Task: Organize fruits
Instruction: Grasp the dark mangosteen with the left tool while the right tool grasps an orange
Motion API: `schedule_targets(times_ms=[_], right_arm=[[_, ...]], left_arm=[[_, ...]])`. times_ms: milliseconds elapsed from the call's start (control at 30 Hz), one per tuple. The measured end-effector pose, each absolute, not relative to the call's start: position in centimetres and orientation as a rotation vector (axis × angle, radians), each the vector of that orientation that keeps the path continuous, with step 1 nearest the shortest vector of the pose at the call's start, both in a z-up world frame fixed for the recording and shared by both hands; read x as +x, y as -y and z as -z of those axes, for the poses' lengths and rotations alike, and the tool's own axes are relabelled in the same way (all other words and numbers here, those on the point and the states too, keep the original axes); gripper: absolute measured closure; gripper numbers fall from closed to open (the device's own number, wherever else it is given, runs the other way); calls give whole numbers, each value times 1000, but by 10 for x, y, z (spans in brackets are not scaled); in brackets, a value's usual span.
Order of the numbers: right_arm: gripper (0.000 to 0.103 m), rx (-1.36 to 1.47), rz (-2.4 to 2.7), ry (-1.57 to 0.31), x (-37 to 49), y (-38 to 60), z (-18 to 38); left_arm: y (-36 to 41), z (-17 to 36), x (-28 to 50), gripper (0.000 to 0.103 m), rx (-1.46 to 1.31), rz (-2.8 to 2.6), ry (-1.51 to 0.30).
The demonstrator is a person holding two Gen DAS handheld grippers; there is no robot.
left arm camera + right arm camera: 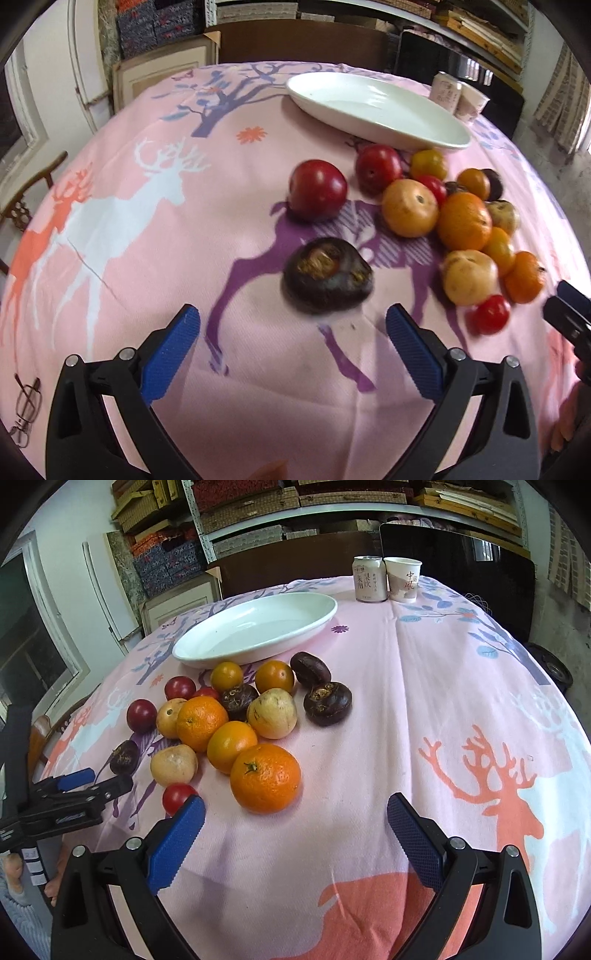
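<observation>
Left gripper (291, 328) has its jaws spread wide with nothing in them, hovering over the cloth (147, 258) with a dark fruit (327, 275) just past the tips at 12 o'clock. Right gripper (295, 818) is spread wide and empty too, and a big orange (265, 777) sits just ahead of it at about 11.

Moving out from there, the pile (236, 716) is all loose on the cloth: oranges, yellow ones, red ones, pale ones, a few dark ones. From the left view it sprawls from 12 round to 2 o'clock.

The plate (317, 622) is beyond the pile, at 11 o'clock in the right view, and has nothing on it. Can (369, 579) and cup (403, 579) stand at the far edge, around 12.

So I'd say basically nothing's sorted yet. Assuming the plate's the destination, every fruit is left to move.
</observation>
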State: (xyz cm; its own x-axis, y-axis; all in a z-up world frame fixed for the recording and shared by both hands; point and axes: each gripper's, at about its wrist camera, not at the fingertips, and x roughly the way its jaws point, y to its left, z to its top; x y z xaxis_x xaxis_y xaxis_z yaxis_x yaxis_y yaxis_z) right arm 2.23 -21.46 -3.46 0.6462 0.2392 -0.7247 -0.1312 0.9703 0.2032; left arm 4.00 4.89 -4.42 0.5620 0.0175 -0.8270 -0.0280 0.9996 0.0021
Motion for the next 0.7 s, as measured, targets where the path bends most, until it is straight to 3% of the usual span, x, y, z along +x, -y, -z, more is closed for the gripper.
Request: schedule_targets(times_ms=[100, 267, 367, 433, 533, 700], right_arm=[[3, 150, -223, -856, 27, 217, 36], [15, 157, -250, -858, 30, 218, 37], [23, 112, -260, -889, 37, 208, 40], [36, 72, -259, -881, 40, 202, 39], [44, 39, -275, -898, 49, 196, 43], [44, 7, -267, -901, 50, 191, 44]], left_arm=[[-44, 46, 51, 4, 21, -39, -980], [-46, 47, 55, 4, 12, -23, -971], [-43, 46, 55, 4, 11, -23, -971], [-44, 46, 55, 4, 11, -23, -970], [-44, 47, 55, 4, 11, -23, -969], [-45, 46, 55, 4, 9, -20, -964]])
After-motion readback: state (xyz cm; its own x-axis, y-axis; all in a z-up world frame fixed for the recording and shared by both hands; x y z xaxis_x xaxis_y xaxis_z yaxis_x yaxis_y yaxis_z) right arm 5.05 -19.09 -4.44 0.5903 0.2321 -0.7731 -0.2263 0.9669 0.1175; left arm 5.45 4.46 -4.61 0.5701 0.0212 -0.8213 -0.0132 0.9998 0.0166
